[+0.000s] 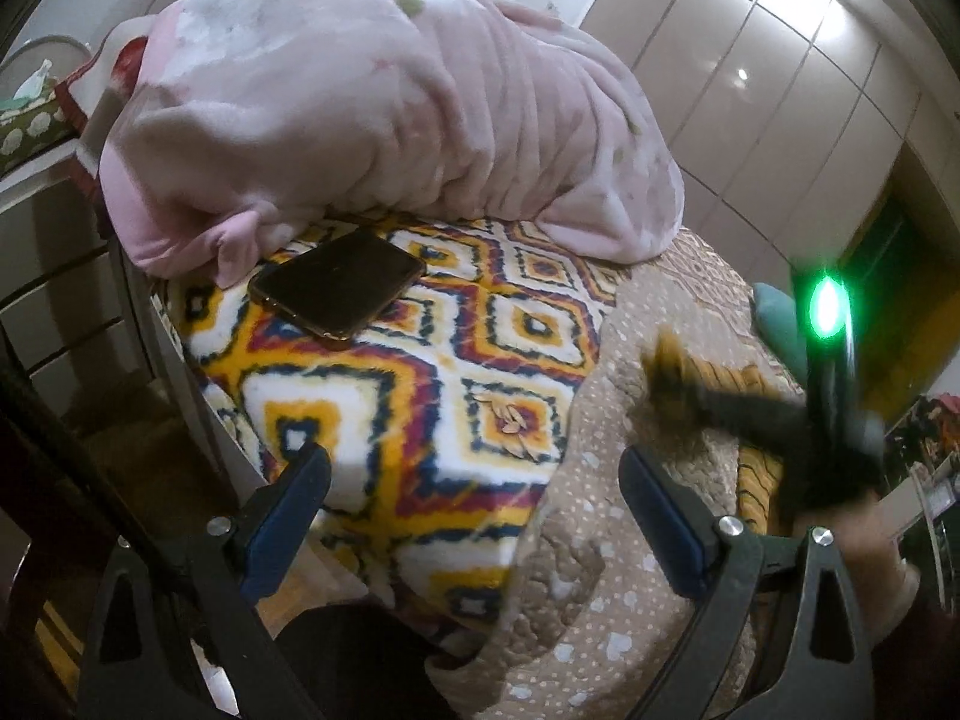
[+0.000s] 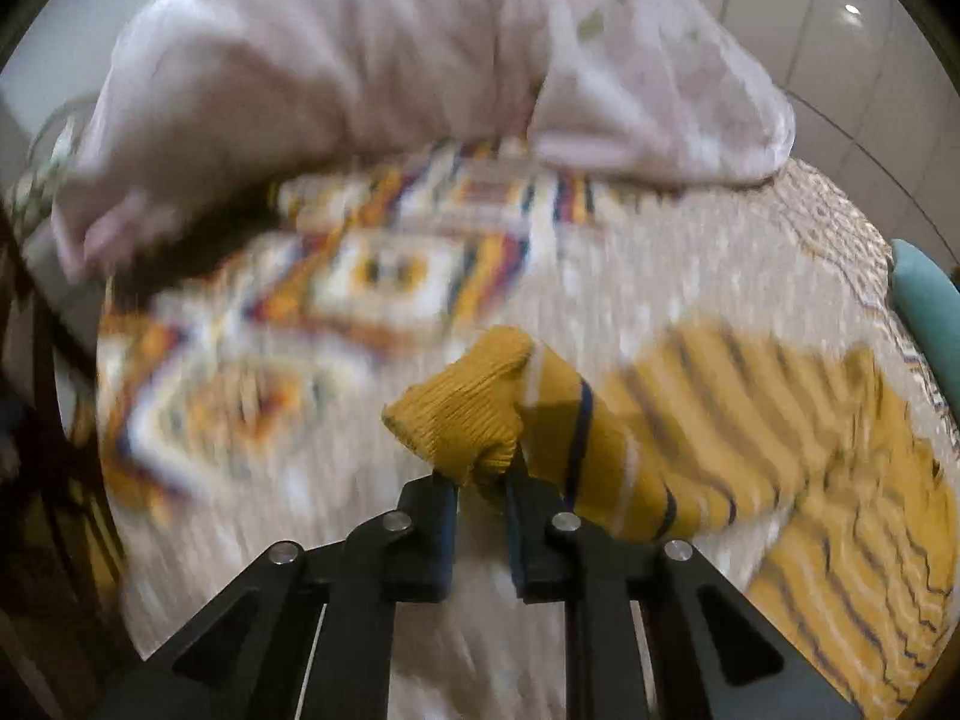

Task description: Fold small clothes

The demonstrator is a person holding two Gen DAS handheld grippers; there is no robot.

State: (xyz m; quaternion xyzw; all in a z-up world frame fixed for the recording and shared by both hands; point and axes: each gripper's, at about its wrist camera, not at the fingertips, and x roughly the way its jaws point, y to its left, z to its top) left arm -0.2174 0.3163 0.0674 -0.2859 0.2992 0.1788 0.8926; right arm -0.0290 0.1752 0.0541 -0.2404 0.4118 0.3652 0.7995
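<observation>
**Two grippers on the bed, only one is doing anything yet**

Nearest to me on the right wrist view, the right gripper (image 2: 483,495) has its jaws pinched tight on the ribbed mustard cuff of the striped yellow top (image 2: 750,420). The cuff bunches up above the jaws and the sleeve trails off right to the rest of the garment, which lies flat on the beige quilt (image 2: 630,276). My guess is I've got the cuff because it's the easiest handle for swinging a sleeve across the body, so this looks like the first fold, early in the job. That view is heavily smeared, so I can't say how high the cuff sits off the quilt.

The left gripper (image 1: 474,516) is just waiting. Its jaws are spread wide with nothing between them, pointing down over the seam where the quilt meets the bright diamond-pattern blanket (image 1: 420,372). From that side the right gripper shows as a dark blur at the right edge with its green light (image 1: 828,306) on, reaching in low and angled toward the middle of the bed, a bit of yellow fabric at its tip.

Further out, a dark phone (image 1: 339,285) lies flat on the patterned blanket, well apart from the top, so it shouldn't get in the way. Behind it a big pink fleece blanket (image 1: 384,120) is heaped up, probably shoved back to free some folding space. Past that, wardrobe doors (image 1: 750,90) on the right.
</observation>
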